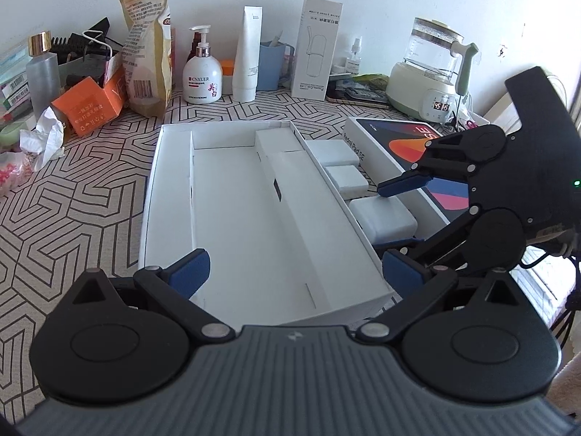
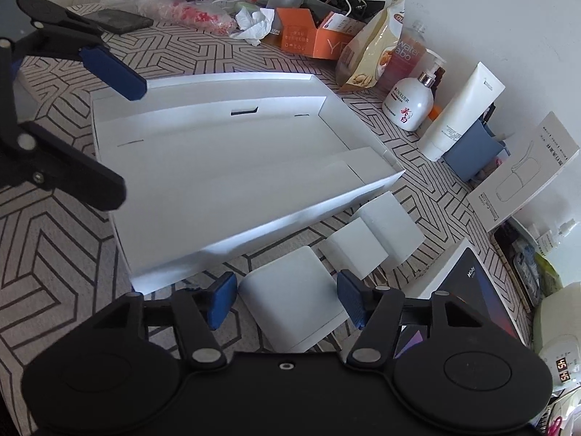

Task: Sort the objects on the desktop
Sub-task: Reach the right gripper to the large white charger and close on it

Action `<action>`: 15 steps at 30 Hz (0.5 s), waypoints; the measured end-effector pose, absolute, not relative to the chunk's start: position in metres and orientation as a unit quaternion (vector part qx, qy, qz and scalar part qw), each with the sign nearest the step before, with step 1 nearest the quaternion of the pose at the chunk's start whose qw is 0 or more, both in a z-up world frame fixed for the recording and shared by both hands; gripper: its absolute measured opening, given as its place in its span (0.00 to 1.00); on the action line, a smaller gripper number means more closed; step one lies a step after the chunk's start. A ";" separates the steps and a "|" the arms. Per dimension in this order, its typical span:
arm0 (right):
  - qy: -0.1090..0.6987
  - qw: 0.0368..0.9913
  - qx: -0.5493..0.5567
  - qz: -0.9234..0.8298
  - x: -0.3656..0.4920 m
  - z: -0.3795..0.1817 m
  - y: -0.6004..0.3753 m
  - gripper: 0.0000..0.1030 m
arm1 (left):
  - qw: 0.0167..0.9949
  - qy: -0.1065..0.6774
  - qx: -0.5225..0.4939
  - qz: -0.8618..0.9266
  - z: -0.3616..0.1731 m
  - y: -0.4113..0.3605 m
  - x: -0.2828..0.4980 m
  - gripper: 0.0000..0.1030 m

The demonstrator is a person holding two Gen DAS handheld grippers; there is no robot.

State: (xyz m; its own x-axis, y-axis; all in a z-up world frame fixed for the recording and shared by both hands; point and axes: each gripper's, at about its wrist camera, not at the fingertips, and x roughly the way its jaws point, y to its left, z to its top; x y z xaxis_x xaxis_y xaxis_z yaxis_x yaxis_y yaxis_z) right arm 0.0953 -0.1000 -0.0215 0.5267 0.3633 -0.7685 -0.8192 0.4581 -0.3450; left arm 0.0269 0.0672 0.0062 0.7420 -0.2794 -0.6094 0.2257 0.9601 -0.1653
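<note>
- Right gripper spread wide, straddling nearest white block; pads beside its two flanks, contact not confirmable, nothing lifted. Presumably lined up for a pinch across the block's width.
- Left gripper also wide apart, holding nothing, hovering over near end of white tray; likely waiting there to steady tray or receive.
- Three white blocks in a row just outside tray's long right wall, on patterned tablecloth; tablet box beyond the row, farther from tray.
- Tray compartments bare apart from cardboard dividers; likely destination for blocks.
- Bottles, tube, kettle along wall, well beyond tray's far end.
</note>
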 end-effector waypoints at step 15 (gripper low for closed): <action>0.323 0.779 -0.365 0.395 0.088 -0.015 -0.102 0.64 | 0.929 0.336 -0.049 -0.145 0.001 0.067 0.034 1.00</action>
